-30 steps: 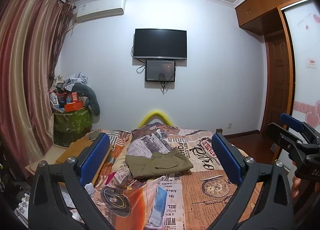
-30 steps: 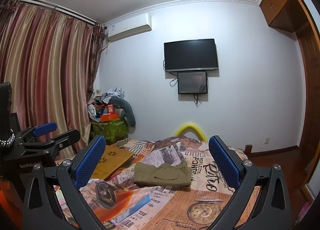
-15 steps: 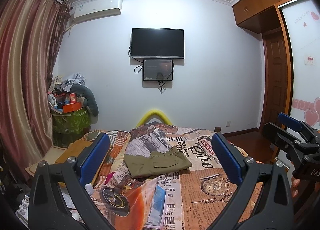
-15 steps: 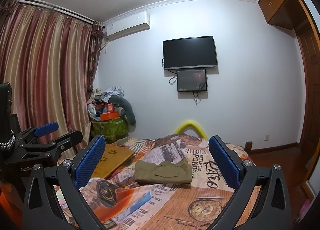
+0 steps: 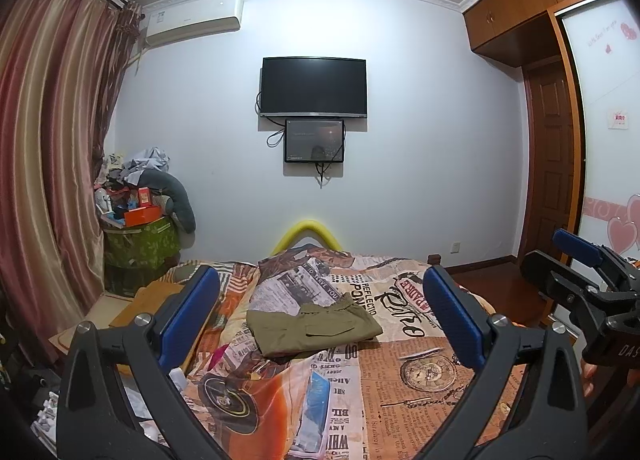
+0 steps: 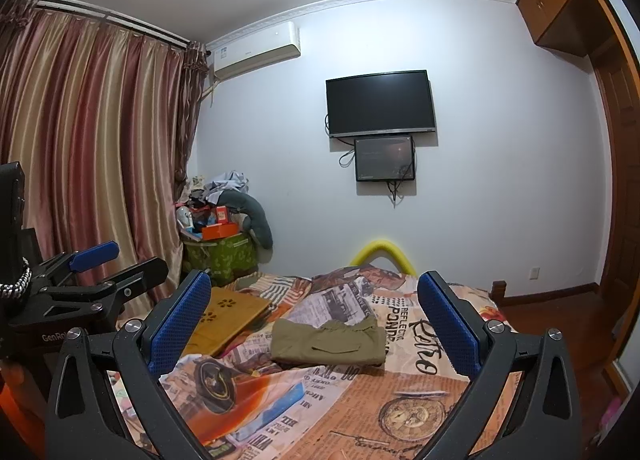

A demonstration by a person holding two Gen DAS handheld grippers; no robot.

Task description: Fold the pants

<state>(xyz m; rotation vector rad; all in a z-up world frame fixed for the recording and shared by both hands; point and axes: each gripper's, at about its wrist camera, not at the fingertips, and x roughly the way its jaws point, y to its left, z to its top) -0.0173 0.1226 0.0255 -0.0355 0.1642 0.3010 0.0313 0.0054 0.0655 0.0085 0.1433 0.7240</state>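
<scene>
One pair of folded olive-green cloth pants (image 5: 314, 326) on one bed with a newspaper-print orange cover (image 5: 400, 388). Two black hand-held grippers with blue pads: left hand-held gripper (image 5: 320, 324), right hand-held gripper (image 6: 314, 324). Two dark wall screens: one large black TV (image 5: 313, 86), one smaller black monitor (image 5: 314, 141). One white air conditioner (image 5: 194, 19). One flat wooden board with flower cutouts (image 6: 226, 318). One green patterned box (image 5: 140, 242). One striped red-gold curtain (image 6: 92, 147).

Home bedroom, bed (image 5: 400, 412), curtains (image 6: 92, 147), wall television (image 5: 314, 86), wardrobe (image 5: 516, 23)
</scene>
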